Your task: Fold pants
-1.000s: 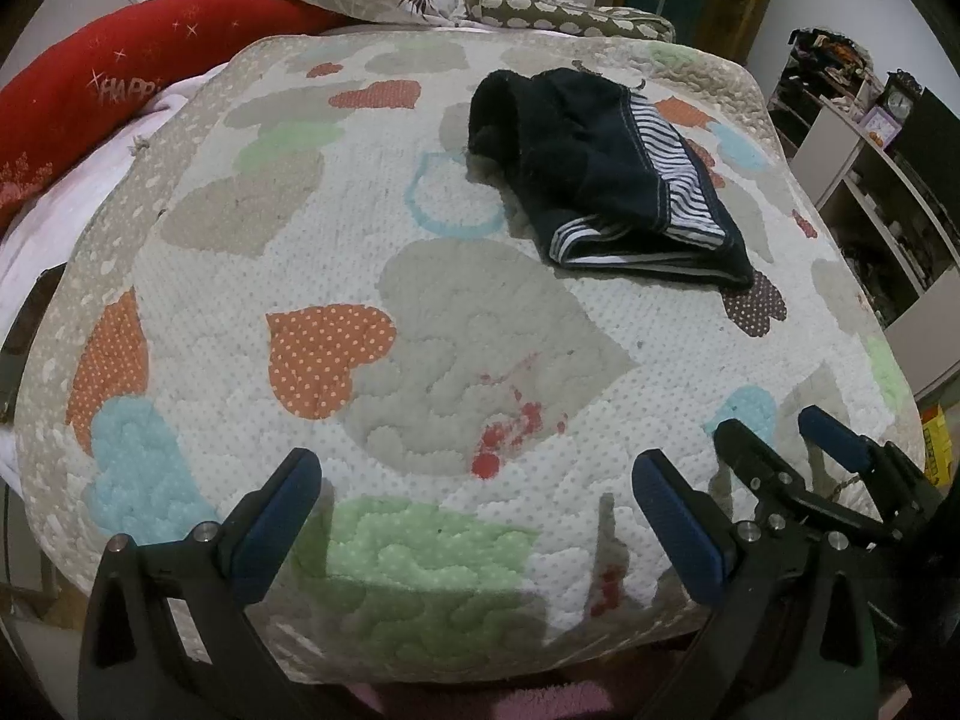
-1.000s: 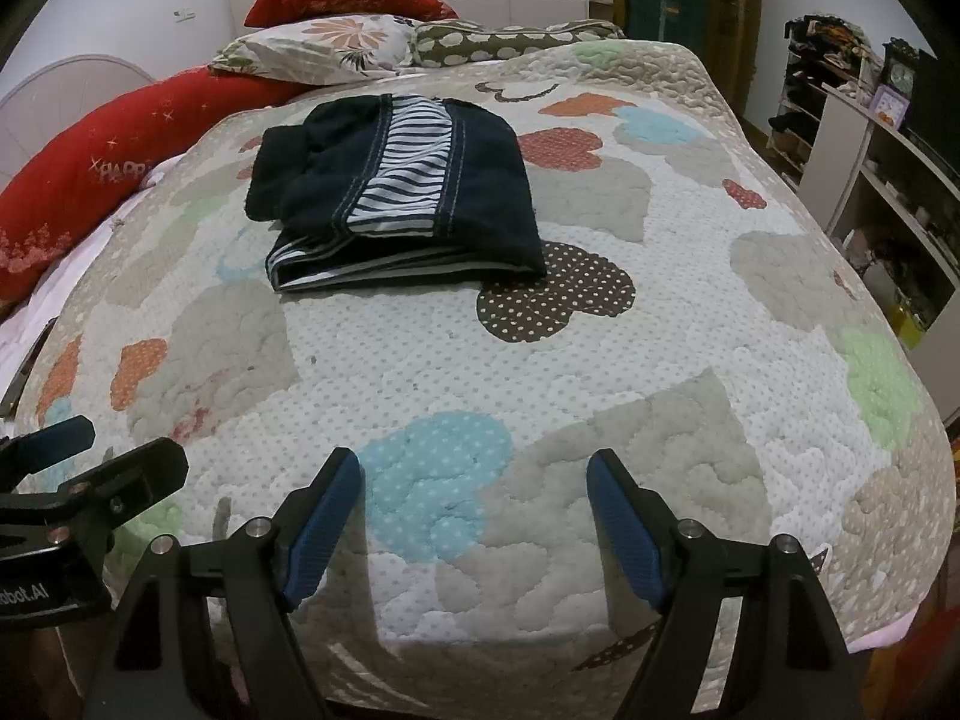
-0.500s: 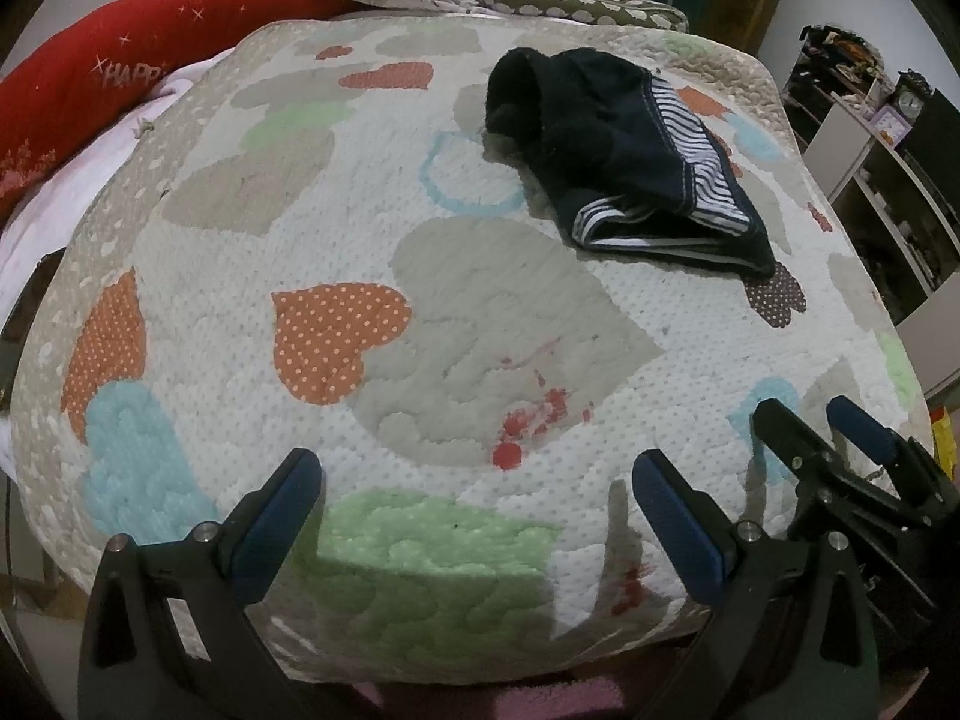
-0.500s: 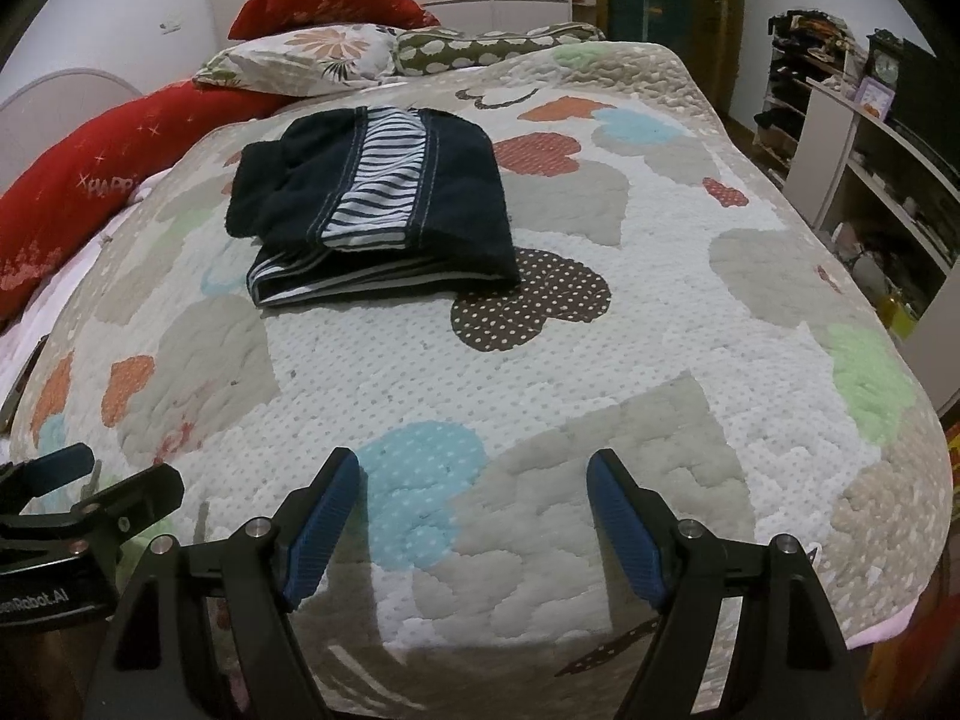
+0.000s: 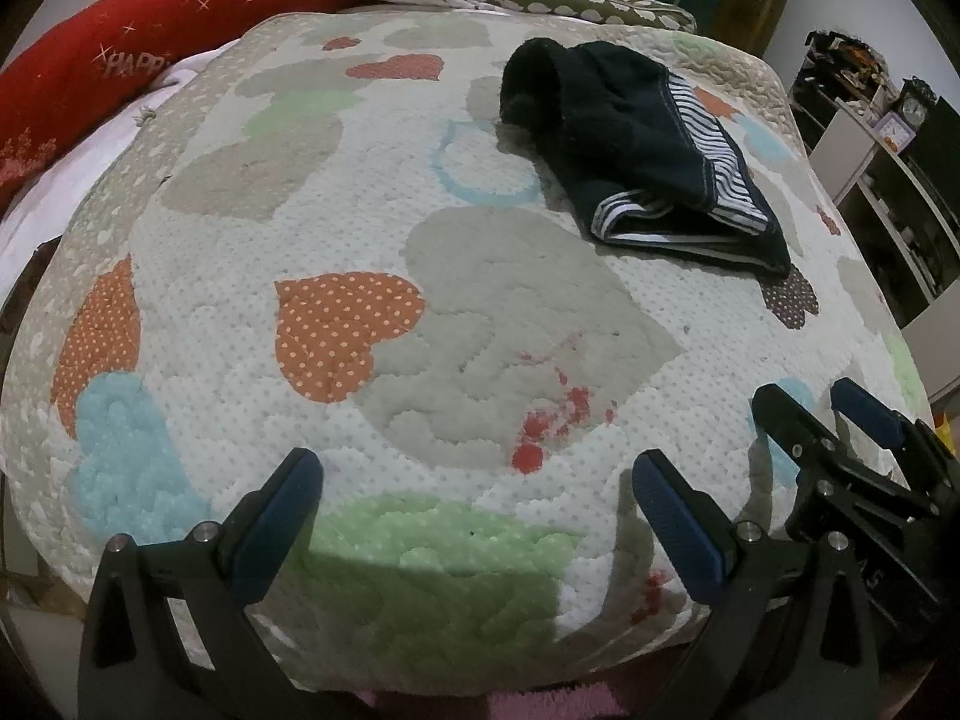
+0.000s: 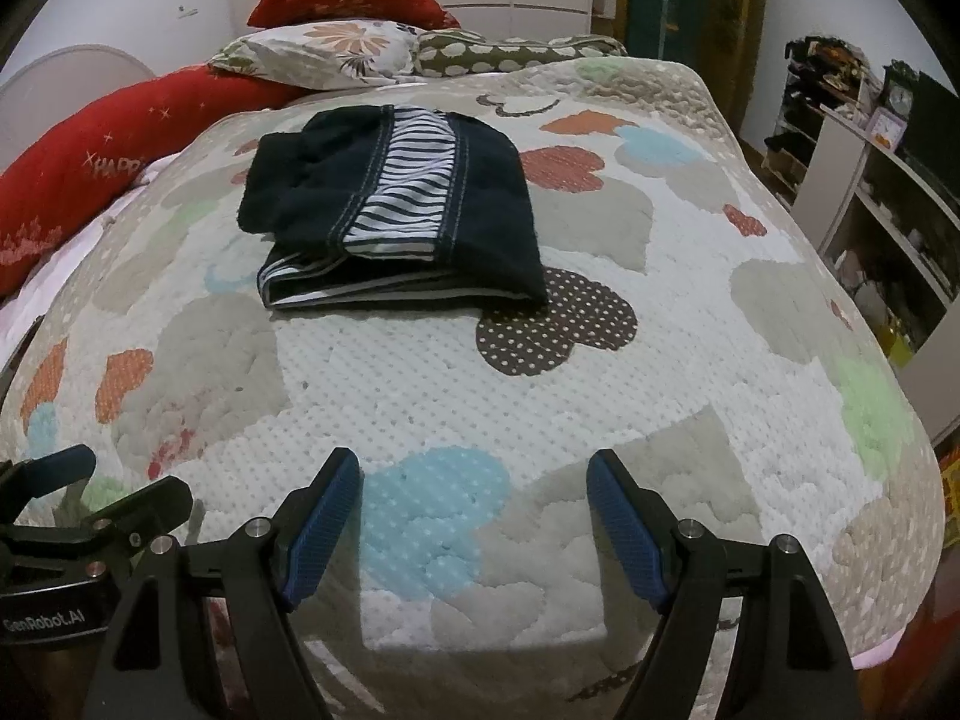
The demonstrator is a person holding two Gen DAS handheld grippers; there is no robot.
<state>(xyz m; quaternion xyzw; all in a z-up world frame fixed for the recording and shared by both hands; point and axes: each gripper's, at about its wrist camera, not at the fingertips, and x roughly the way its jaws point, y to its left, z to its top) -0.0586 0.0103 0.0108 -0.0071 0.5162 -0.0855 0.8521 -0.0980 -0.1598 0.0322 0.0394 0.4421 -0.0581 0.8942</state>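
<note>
Dark navy pants (image 6: pixel 396 210) with a black-and-white striped band lie folded in a compact stack on the heart-patterned quilt (image 6: pixel 480 372), far from both grippers; they also show in the left wrist view (image 5: pixel 636 144) at the upper right. My left gripper (image 5: pixel 477 501) is open and empty over the near edge of the bed. My right gripper (image 6: pixel 474 498) is open and empty, also at the near edge, to the right of the left one. The right gripper shows in the left wrist view (image 5: pixel 840 420), the left in the right wrist view (image 6: pixel 78 492).
A long red pillow (image 6: pixel 90 162) lies along the left side of the bed. Flowered and dotted pillows (image 6: pixel 336 54) sit at the head. White shelves (image 6: pixel 888 210) with clutter stand to the right of the bed.
Both grippers have drawn back slightly and tilted; the pants sit a little farther up in the views. Both stay open and empty. The pants have not moved on the quilt.
</note>
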